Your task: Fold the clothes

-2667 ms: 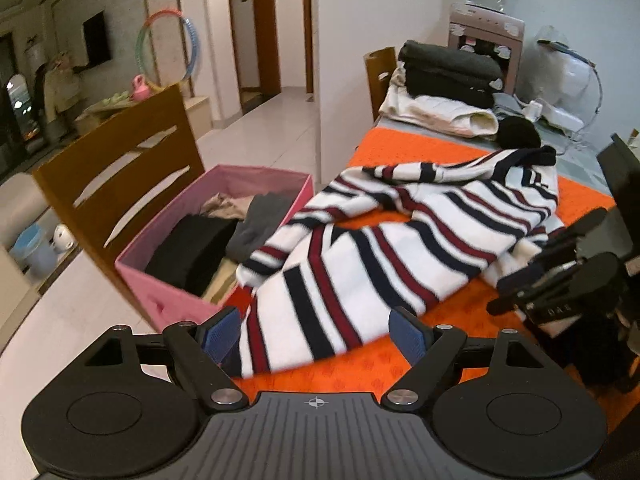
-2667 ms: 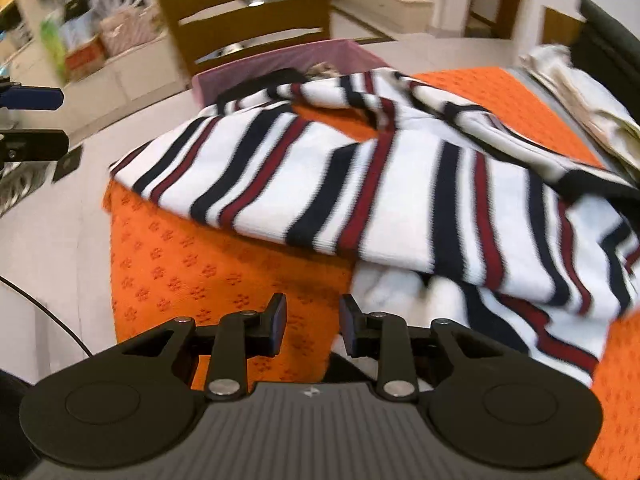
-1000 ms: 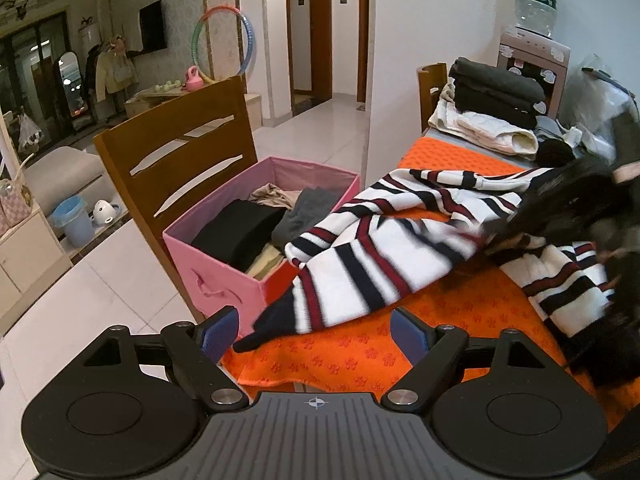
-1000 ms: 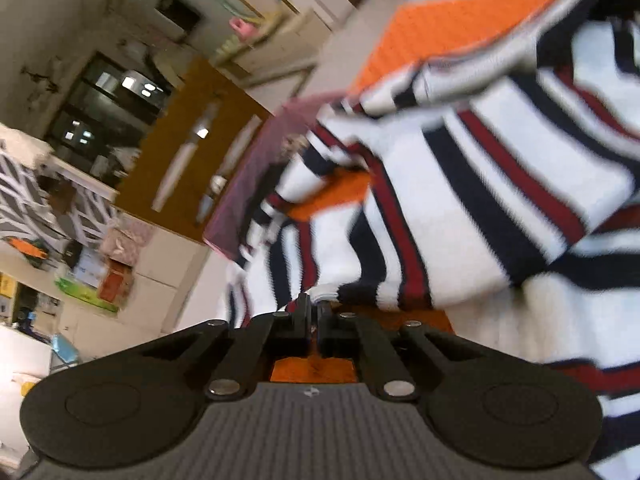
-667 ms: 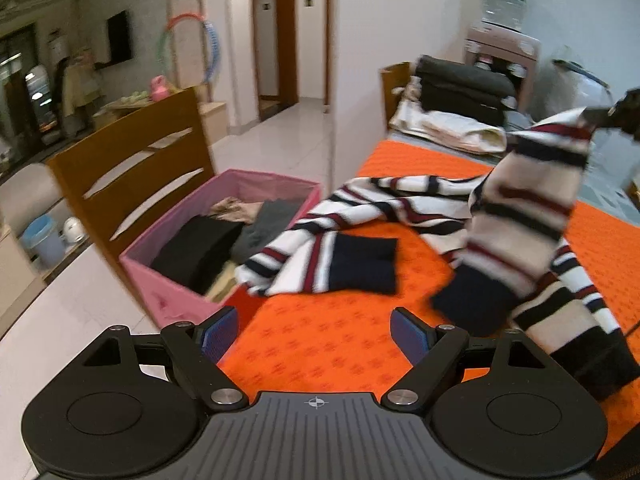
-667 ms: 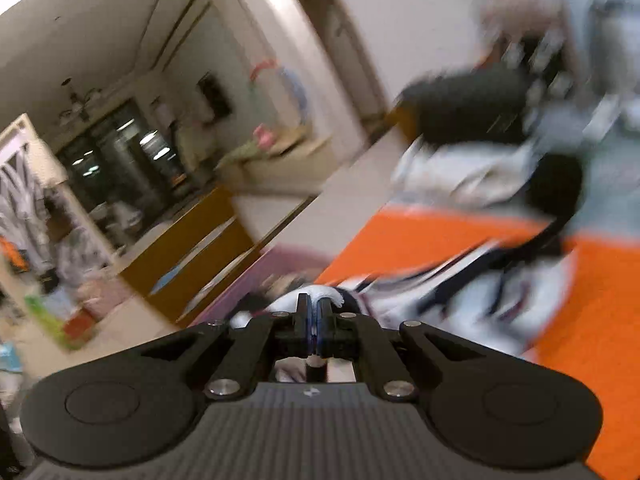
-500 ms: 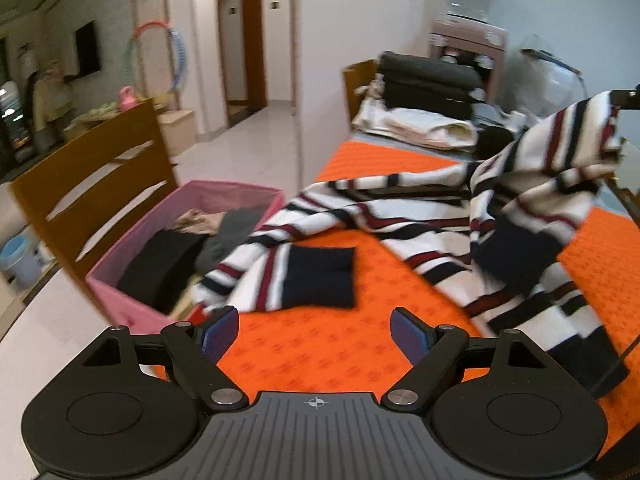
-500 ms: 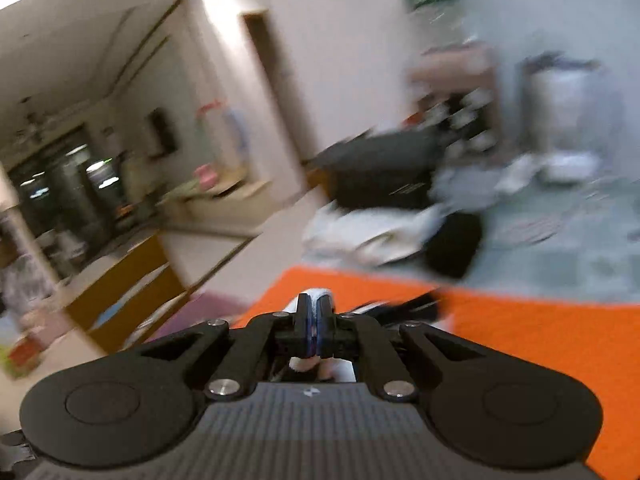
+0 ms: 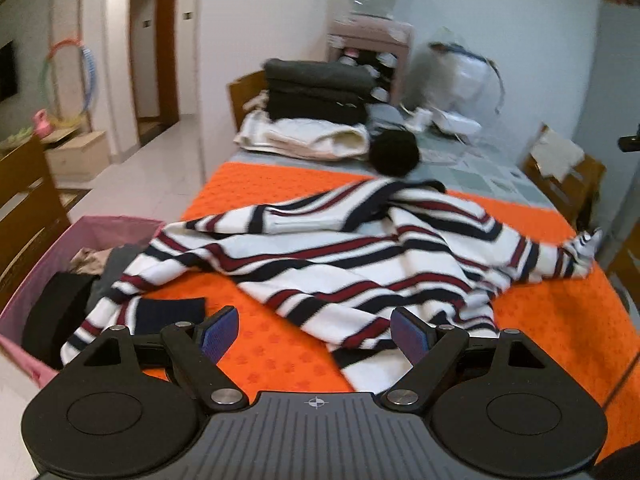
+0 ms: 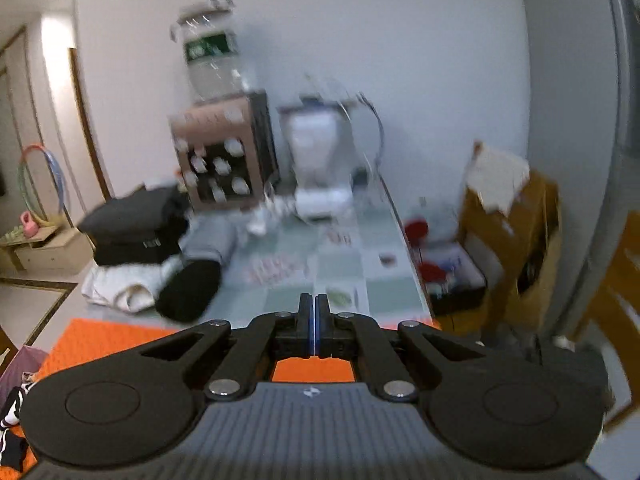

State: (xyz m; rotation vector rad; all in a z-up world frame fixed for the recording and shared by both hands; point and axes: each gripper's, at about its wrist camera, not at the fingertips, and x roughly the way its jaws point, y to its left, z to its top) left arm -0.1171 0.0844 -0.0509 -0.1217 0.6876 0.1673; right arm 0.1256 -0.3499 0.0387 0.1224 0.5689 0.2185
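Here the left hand-held gripper (image 9: 316, 330) hangs low over the near edge of the counter (image 9: 560, 320), its blue-padded jaws spread wide with nothing between them. The right hand-held gripper (image 10: 315, 326) is raised and pointed toward the far wall, its jaws pressed together; no cloth shows between them in its own view, so it seems to grip nothing. Just past the left one's fingertips lies the striped sweater (image 9: 360, 248), spread loosely and rumpled across the orange mat (image 9: 280, 344), one sleeve trailing off the left edge toward the pink bin (image 9: 24, 292), which has other garments in it, and the other sleeve reaching out to the right edge of the mat. At the far end of the counter sits a stack of folded clothes (image 9: 316, 112), dark pieces on top of a cream one. By my reading, the sweater is being laid out flat, not yet folded: the body is creased and lies at an angle. The next move likely calls for taking hold of a hem or sleeve and drawing the cloth smooth and square, before any fold can land cleanly.
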